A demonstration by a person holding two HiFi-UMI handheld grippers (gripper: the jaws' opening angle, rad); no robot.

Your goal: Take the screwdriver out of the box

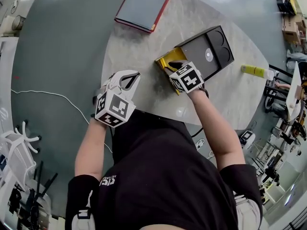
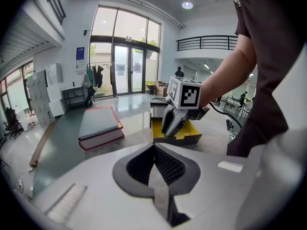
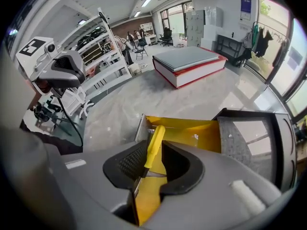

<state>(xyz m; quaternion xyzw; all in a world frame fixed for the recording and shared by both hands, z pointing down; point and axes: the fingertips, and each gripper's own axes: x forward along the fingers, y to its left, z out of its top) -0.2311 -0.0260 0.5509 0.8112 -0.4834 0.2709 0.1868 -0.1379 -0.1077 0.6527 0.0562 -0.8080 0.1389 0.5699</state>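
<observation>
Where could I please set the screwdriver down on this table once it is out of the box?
The widest bare patch of the table lies between the book, the box and the left gripper. A smaller one lies between the box, the right forearm and the yellow tube. It is crowded at the yellow tray, where the right gripper hangs.

Bright hall around a round marble table.
A glossy grey floor lies all round the table. Beyond it, tall windows over glass doors let in daylight. A railed balcony runs above, and white shelves stand off to one side.
</observation>
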